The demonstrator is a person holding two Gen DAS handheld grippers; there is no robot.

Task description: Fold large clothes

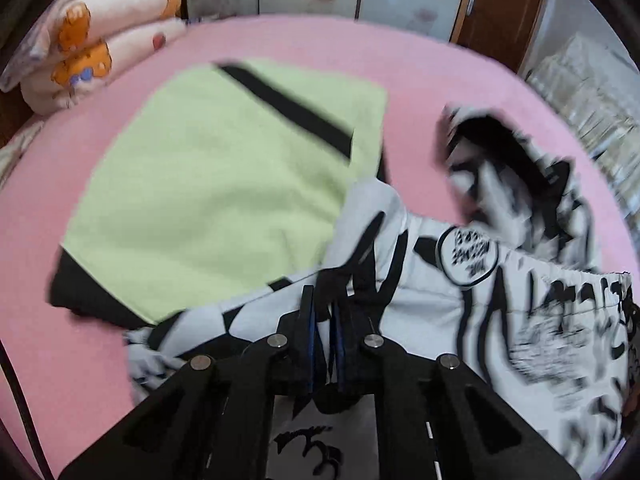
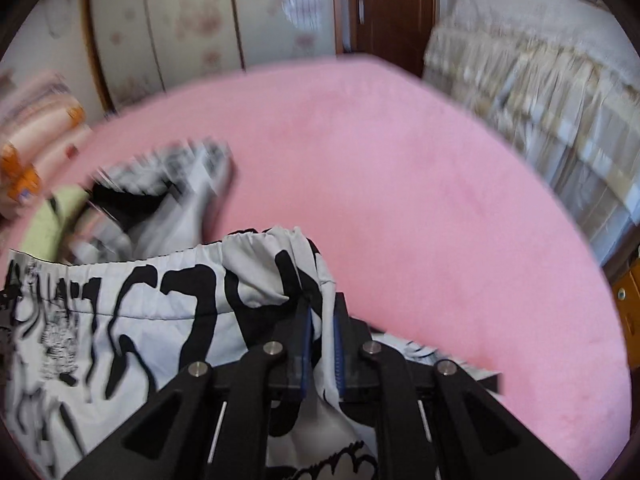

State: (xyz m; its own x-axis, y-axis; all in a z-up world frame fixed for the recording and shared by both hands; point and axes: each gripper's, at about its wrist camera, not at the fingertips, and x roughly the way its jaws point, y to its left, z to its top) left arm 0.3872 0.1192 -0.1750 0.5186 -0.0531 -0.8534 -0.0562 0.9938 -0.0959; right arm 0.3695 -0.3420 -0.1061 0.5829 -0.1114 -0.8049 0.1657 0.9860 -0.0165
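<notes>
A white garment with black printed lettering (image 1: pixel 500 320) lies bunched on the pink bed (image 1: pixel 400 60), stretched between both grippers. My left gripper (image 1: pixel 326 304) is shut on one part of its cloth, which runs up between the blue pads. In the right wrist view the same white printed garment (image 2: pixel 132 320) shows its gathered elastic edge. My right gripper (image 2: pixel 322 316) is shut on a fold of it near that edge. A further part of the garment (image 2: pixel 160 192) lies crumpled beyond, blurred.
A folded light green garment with black trim (image 1: pixel 224 184) lies on the bed left of the printed one. Rolled patterned bedding (image 1: pixel 100 40) sits at the far left. Wardrobe doors (image 2: pixel 192 24) and a lace-covered piece of furniture (image 2: pixel 540 100) stand beyond the pink bed (image 2: pixel 420 200).
</notes>
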